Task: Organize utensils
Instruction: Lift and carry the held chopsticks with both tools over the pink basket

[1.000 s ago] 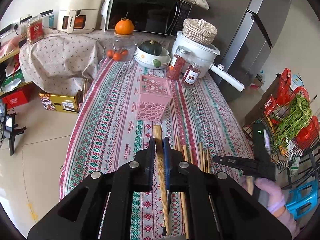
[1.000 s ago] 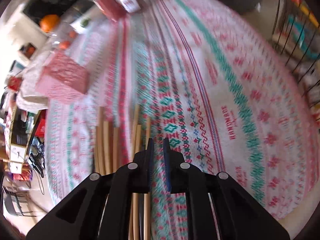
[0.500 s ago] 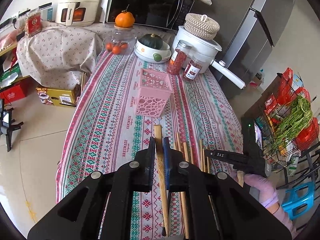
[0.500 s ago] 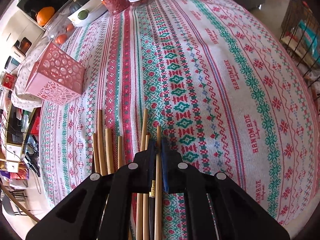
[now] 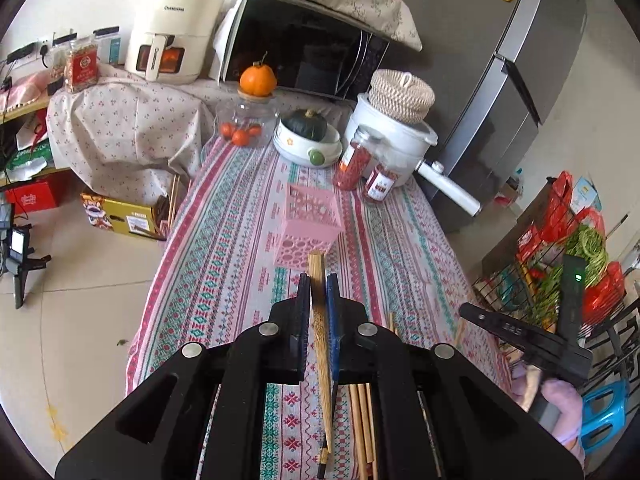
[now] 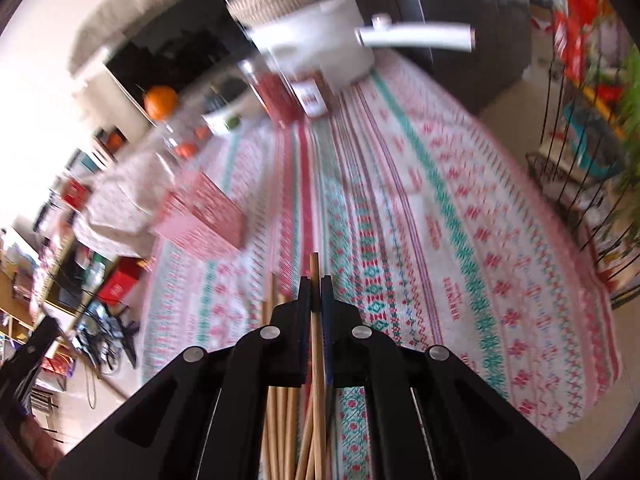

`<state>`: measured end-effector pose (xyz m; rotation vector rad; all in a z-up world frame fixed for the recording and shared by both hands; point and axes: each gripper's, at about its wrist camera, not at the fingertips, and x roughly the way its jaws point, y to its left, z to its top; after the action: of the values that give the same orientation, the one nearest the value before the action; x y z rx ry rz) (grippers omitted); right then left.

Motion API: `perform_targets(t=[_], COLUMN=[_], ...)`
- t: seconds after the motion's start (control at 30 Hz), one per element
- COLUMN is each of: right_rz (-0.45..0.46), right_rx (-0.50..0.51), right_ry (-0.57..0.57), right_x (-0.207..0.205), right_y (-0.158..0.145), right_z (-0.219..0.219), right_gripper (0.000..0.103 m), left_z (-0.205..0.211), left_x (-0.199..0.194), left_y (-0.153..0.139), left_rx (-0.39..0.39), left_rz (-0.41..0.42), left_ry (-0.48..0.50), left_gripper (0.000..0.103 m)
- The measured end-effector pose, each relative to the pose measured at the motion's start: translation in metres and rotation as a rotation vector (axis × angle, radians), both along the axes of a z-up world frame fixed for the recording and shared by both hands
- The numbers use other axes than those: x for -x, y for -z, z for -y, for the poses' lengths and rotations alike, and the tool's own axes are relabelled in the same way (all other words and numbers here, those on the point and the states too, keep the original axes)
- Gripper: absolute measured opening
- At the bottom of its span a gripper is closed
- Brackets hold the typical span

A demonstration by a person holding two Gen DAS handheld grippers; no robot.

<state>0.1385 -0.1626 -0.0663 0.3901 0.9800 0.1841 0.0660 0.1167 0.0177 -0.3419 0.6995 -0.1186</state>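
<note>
Kitchen table with a busy patterned tablecloth (image 5: 240, 216), pink holder (image 5: 308, 220) sitting mid-table.

Left gripper (image 5: 318, 300) is clamped on a flat bamboo chopstick (image 5: 320, 320); right gripper (image 6: 315, 300) is pinched on a thin wooden chopstick (image 6: 315, 276). More loose chopsticks (image 5: 362, 420) lie on the cloth just beneath, holder well ahead of both.

flat brown bamboo utensil handle (image 5: 319, 312): clamped, pointing away, raised off counter | slim round wooden chopstick (image 6: 315, 320): clamped, tip forward | loose wooden chopsticks (image 5: 362, 420): lying side by side on counter | pink perforated plastic holder (image 5: 308, 226): upright, mid-counter
</note>
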Motion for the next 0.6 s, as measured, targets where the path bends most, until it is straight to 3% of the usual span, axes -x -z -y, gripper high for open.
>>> perform_targets(t=[0.3,0.6], right_rz=[0.143,0.254], right_rx=[-0.111,-0.19], right_ry=[0.03,0.095], right_x=[0.002,-0.038], right_y=[-0.071,-0.12], right_z=[0.02,0.033], right_gripper=[0.005,0.005], left_z=[-0.006,-0.003], left_x=[-0.011,-0.045], left_y=[-0.039,-0.091], left_rx=[0.028,0.069], left_rz=[0.081,0.172], left_ry=[-0.055,-0.055], left_gripper=[0.007,0.006])
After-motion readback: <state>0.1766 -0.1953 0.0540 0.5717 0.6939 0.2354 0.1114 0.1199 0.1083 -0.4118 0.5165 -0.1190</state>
